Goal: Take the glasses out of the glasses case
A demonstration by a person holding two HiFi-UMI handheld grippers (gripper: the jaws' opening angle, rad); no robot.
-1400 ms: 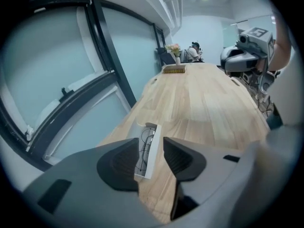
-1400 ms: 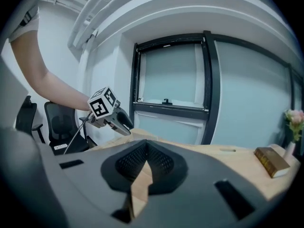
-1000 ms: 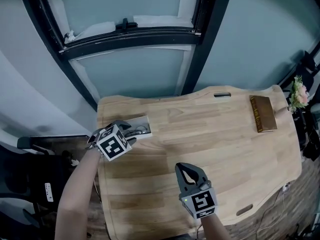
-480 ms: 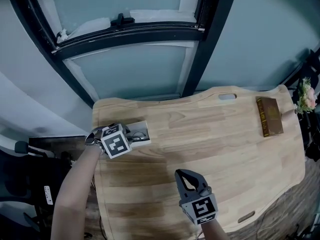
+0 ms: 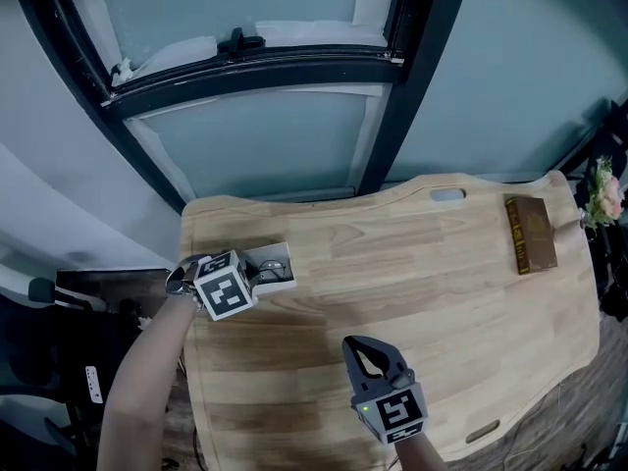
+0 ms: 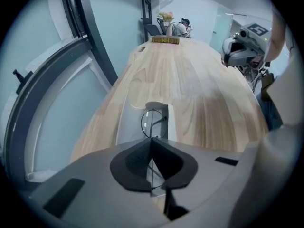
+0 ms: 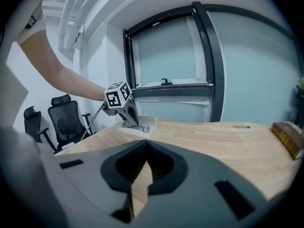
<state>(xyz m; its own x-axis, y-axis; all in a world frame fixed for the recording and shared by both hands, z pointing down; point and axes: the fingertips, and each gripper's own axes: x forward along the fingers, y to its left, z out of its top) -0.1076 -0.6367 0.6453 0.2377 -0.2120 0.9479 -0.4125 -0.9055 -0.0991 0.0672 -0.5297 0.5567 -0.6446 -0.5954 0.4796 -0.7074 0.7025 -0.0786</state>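
Note:
The white glasses case lies open at the table's left edge, with the thin wire-framed glasses inside. My left gripper points steeply down into the case; its marker cube covers the jaws in the head view. In the left gripper view the case lies just ahead and the left gripper is shut on the glasses, a thin wire of the frame running between the pads. My right gripper hovers over bare wood near the front, shut and holding nothing. From the right gripper view, the left gripper stands in the case.
The wooden table has a brown book at its far right, beside pink flowers. A dark-framed window wall runs behind the table. Black office chairs stand off the table's left side.
The left gripper has sunk into the case and its jaws have closed on the glasses. The right gripper has dropped slightly toward the table.

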